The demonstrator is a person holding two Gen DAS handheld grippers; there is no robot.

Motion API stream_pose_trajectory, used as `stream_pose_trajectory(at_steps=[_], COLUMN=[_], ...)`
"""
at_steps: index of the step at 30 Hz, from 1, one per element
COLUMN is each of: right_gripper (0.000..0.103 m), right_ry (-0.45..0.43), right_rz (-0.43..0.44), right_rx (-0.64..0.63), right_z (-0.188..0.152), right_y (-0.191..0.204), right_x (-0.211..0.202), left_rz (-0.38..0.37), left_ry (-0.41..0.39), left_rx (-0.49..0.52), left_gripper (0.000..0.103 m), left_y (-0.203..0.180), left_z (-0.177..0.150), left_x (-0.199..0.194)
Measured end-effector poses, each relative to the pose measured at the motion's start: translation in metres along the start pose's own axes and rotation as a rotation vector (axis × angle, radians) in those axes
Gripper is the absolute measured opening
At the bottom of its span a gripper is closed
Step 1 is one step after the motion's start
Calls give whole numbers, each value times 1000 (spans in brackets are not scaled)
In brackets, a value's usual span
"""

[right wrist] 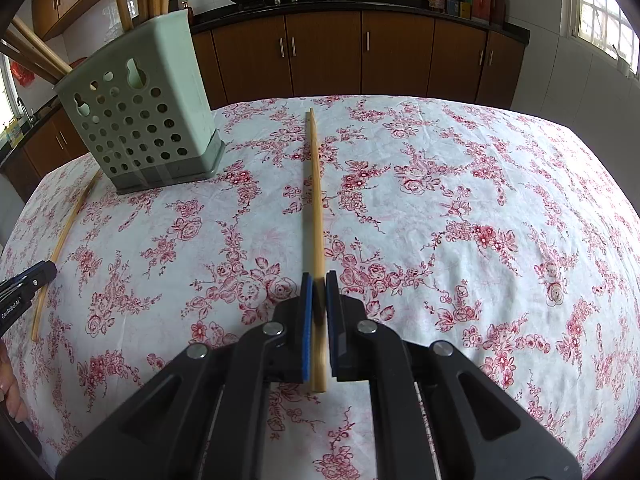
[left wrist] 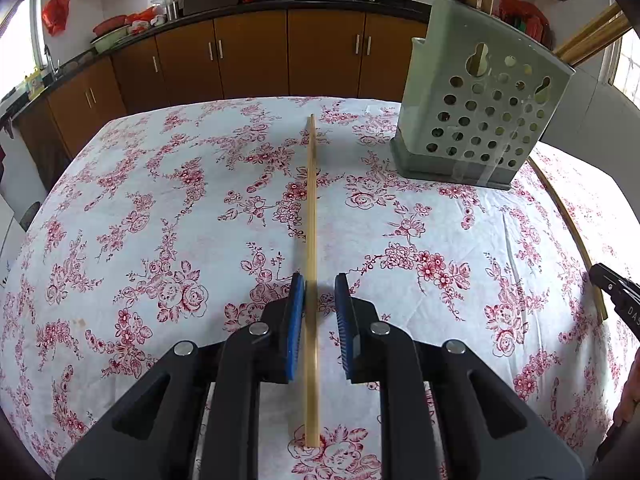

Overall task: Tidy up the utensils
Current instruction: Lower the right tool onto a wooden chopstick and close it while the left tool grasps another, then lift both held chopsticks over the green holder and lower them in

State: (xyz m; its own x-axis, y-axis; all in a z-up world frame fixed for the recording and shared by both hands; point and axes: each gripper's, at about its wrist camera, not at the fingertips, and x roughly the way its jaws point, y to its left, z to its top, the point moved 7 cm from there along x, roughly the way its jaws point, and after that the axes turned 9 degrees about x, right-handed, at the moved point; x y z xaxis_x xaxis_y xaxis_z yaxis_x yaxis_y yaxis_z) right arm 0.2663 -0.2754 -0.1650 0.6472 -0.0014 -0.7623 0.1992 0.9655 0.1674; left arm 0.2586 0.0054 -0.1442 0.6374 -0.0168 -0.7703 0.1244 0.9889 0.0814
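My left gripper (left wrist: 320, 282) has its jaws slightly apart around a chopstick (left wrist: 311, 216) that lies on the worktop (left wrist: 160, 208); it touches the left pad, with a gap to the right one. My right gripper (right wrist: 319, 280) has its jaws closed on a second chopstick (right wrist: 316, 196), which runs straight ahead from them over the floral cloth. The green holder (left wrist: 476, 96) with more chopsticks stands ahead and right of the left jaws, ahead and left of the right ones.
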Motion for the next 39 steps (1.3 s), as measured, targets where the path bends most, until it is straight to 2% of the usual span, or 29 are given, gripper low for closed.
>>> stream_pose_trajectory(at_steps=[14, 18, 26, 28, 30, 33, 39], right_gripper=[8, 9, 9, 8, 8, 8, 8], right_ry=[0, -2, 2, 3, 2, -32, -180], right_rz=[-2, -13, -3, 4, 6, 17, 46], right_rx=[-2, -12, -5, -6, -11, -2, 17], right_z=[1, -3, -7, -7, -7, -3, 27], right_y=[0, 1, 0, 0, -1, -4, -8], right_x=[0, -3, -9, -10, -11, -24, -72], left_rz=[-1, 24, 27, 33, 26, 10, -10], left_ry=[0, 5, 7, 9, 13, 15, -107], left_rx=[-2, 21, 25, 24, 21, 8, -4], left_gripper=[17, 17, 17, 9, 7, 7, 7], left_y=[0, -3, -4, -3, -1, 4, 14], left_z=[0, -4, -13, -15, -14, -12, 13], left_x=[-1, -5, -12, -14, -14, -21, -63])
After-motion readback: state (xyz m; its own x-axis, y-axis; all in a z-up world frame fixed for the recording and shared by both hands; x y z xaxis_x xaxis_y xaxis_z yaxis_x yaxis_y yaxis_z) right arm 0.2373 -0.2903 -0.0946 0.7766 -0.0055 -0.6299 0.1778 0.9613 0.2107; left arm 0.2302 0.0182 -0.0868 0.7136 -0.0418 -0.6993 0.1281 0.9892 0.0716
